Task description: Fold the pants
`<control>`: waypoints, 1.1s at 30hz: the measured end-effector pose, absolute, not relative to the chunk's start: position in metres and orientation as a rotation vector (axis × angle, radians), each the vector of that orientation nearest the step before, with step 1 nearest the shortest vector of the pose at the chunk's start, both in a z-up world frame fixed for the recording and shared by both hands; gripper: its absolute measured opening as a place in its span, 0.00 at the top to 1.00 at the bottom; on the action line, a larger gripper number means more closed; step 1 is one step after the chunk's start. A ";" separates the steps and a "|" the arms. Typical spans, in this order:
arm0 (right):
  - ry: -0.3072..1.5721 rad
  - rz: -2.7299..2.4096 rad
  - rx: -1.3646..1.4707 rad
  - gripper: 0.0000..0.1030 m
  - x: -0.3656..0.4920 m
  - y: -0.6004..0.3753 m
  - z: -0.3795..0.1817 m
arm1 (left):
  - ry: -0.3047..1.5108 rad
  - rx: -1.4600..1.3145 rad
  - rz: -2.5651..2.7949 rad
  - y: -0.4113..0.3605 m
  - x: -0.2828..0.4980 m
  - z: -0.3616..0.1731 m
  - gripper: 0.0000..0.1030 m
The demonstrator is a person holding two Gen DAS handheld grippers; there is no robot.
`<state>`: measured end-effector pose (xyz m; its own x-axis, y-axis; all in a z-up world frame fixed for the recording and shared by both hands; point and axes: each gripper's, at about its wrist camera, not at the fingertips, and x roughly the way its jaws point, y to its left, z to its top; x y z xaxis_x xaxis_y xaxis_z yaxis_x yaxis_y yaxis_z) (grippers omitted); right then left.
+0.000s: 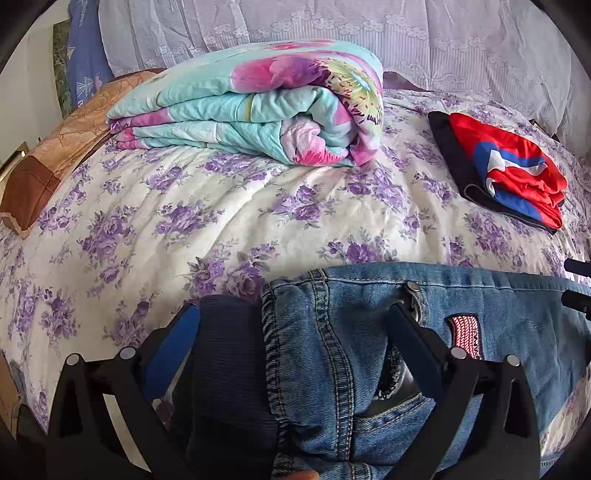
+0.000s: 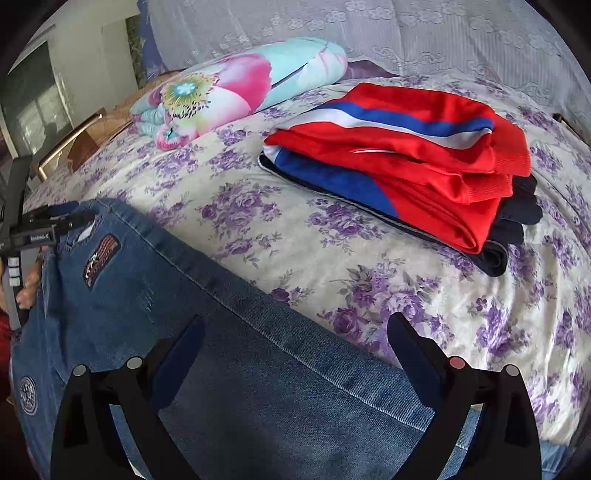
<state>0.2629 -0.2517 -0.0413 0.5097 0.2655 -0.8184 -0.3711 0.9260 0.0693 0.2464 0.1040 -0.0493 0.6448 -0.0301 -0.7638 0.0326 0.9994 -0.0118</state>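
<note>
Denim pants lie on the near edge of the floral bed.
Left gripper gapes wide over the waistband; right gripper spreads wide above a leg, gripping nothing.

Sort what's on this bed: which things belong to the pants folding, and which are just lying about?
Part of the job:
- blue jeans
- left tongs, open over the waistband
- right tongs, open over a leg

Lying about:
- folded floral quilt
- folded red, white and blue garment
- dark garment beneath it

Floral bedspread, lace curtain behind, perhaps a window, daylight
</note>
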 end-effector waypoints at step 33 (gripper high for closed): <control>0.936 0.454 -0.210 0.95 0.217 -0.244 -0.022 | 0.692 0.028 -0.069 0.105 0.224 -0.029 0.55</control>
